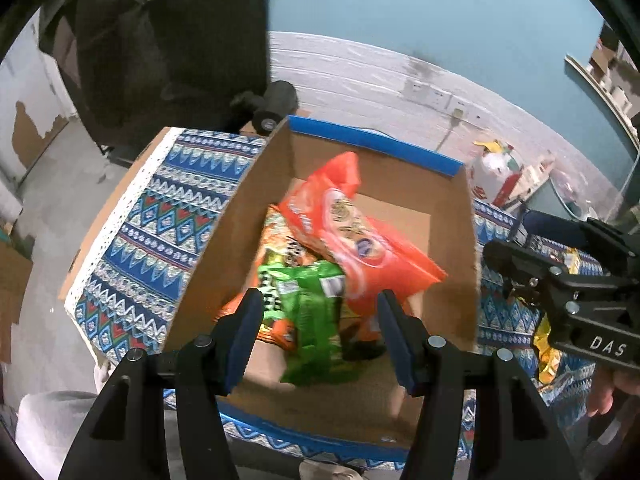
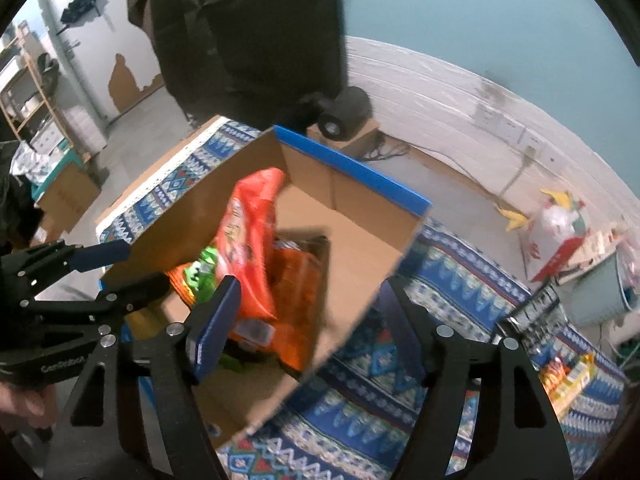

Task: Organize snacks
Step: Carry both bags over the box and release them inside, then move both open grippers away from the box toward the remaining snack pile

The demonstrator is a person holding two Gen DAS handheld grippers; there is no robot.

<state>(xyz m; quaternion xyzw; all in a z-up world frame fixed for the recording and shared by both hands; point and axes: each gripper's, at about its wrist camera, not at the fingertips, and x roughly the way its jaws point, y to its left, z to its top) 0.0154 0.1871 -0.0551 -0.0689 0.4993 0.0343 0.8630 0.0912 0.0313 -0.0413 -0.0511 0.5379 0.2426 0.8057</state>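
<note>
An open cardboard box [image 1: 224, 248] with a blue rim stands on the patterned tablecloth [image 1: 160, 220]. Inside it, a large orange-red snack bag [image 1: 360, 236] leans tilted and blurred over a green snack bag [image 1: 312, 320] and orange packs. My left gripper [image 1: 316, 320] hovers over the box's near side, open, its pads apart from the green bag lying below them. In the right wrist view the orange-red bag [image 2: 248, 240] sits just beyond my right gripper [image 2: 308, 312], whose jaws stand wide apart and grip nothing. The left gripper [image 2: 136, 268] shows beside the box's [image 2: 360, 248] left wall. The right gripper [image 1: 504, 268] shows at the box's right.
Yellow and other snack packs [image 2: 568, 376] and a dark checkered pack [image 2: 536, 316] lie on the cloth right of the box. A black cylinder [image 1: 276, 108] and a dark hanging cloth [image 1: 172, 40] stand behind the box. A white plastic bag [image 1: 496, 176] sits at the far right.
</note>
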